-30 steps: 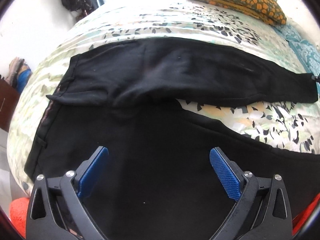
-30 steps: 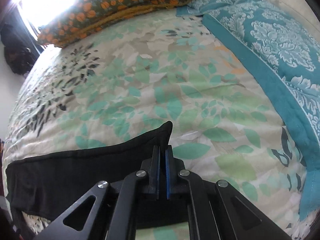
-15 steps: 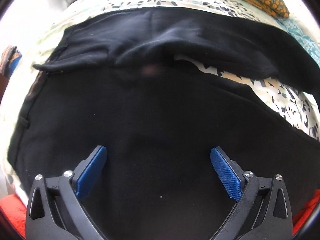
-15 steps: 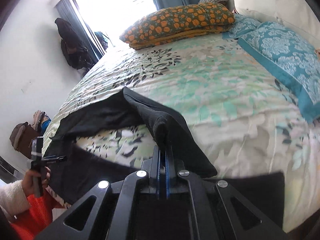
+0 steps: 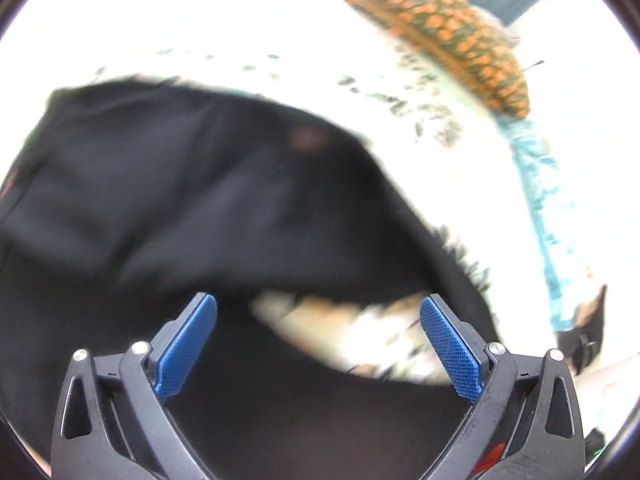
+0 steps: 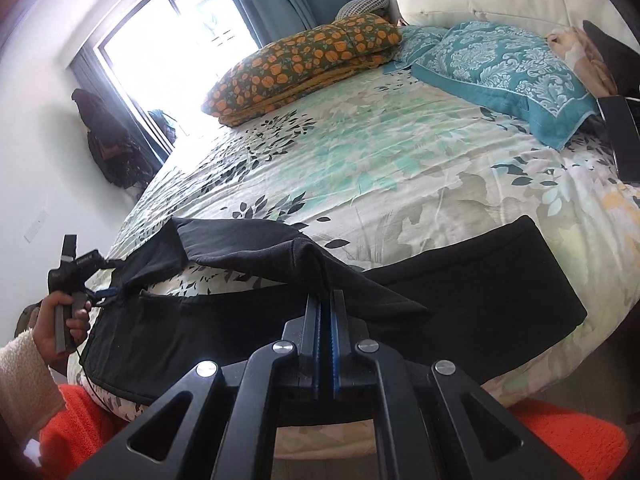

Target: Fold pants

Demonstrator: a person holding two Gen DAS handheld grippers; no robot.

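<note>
The right gripper [image 6: 325,300], at the bottom centre of the right wrist view, has its blue pads pressed together on the hem of one leg of the black pants [image 6: 480,292]. That leg rises from the pads as a tented fold and runs toward the left of the frame, lifted off the bed [image 6: 380,152]. The other leg lies flat across the lower middle of the frame, its hem ending at the right near the mattress edge. The waist end sits at the lower left of the frame.

At the left edge of that view a hand [image 6: 60,320] in a fluffy white sleeve [image 6: 20,368] grips the handle of the left gripper [image 6: 100,294], just beside the waist of the pants (whether it touches the cloth is too small to tell). In the left wrist view, which is badly blurred, the left gripper [image 5: 318,344] stands wide, its blue fingers [image 5: 186,344] well apart with nothing between them. The pants [image 5: 180,200] fill the left and centre of this frame.

An orange-patterned pillow [image 6: 300,64] and a teal pillow [image 6: 508,76] lie at the far end of the bed.
</note>
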